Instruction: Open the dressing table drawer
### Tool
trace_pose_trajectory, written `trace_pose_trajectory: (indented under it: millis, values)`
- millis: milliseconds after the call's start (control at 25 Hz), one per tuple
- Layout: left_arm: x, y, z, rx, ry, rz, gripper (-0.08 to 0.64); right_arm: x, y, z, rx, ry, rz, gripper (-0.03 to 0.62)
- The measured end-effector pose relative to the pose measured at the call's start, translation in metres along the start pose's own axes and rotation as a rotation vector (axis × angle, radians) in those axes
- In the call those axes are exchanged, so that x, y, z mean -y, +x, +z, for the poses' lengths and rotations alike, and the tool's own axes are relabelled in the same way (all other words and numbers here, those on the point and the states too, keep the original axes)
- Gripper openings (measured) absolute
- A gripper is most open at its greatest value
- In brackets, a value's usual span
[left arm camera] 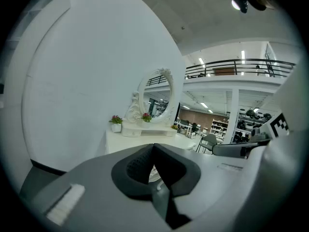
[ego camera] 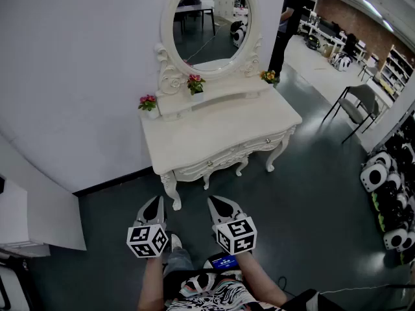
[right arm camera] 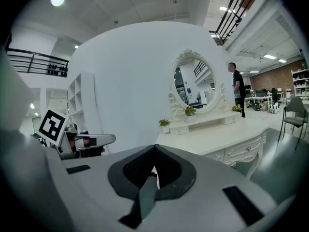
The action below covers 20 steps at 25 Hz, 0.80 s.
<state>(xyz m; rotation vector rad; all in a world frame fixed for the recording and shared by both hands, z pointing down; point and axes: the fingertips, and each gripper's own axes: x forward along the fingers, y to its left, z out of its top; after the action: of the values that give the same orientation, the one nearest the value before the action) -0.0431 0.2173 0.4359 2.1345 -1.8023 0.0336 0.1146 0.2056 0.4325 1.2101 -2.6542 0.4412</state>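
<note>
Plainly, nothing is in hand yet. The white dressing table (ego camera: 188, 141) stands against the curved wall ahead, well apart from both grippers. Its two drawers (ego camera: 224, 157) sit shut and flush under the counter (ego camera: 233, 125). Which of the two the task means I cannot tell. The left gripper (ego camera: 155, 201) and the right gripper (ego camera: 213, 201) hang side by side low in the head view. Both are clenched, pads together, with nothing between them.

By my reckoning, either of the drawers is a stiff wooden box that should slide straight out, probably light, though it may bind if pulled askew. The only sensible hold is the small round knob (ego camera: 209, 163) at the middle of each front. It looks smooth and metallic, so likely slippery. It wants a square pinch behind its head and a level pull toward the person. The carved trim offers no grip. A jerk could shake the little flower pots (ego camera: 148, 103) on the raised shelf below the oval mirror (ego camera: 209, 21).

No writing can be read. The cube (ego camera: 148, 240) on each gripper bears black-and-white square patterns, not letters. A small blue screen (ego camera: 224, 262) at the person's chest is too small to make out. No brand shows on the furniture.
</note>
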Motion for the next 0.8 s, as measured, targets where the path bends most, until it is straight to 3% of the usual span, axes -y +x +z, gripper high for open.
trace_pose_trajectory:
  millis: [560,640,800]
  values:
    - [0.005,0.013,-0.004,-0.013,-0.006,0.003,0.002,0.025,0.002,-0.002,-0.022,0.014,-0.045,0.006]
    - [0.001,0.016,-0.005,-0.021,-0.006,0.013,0.002,0.028,0.006,-0.002,-0.027,0.024,-0.041,0.077]
    - [-0.011,0.032,-0.002,-0.022,-0.009,0.026,0.003,0.038,0.022,0.001,-0.030,0.026,-0.052,0.078]
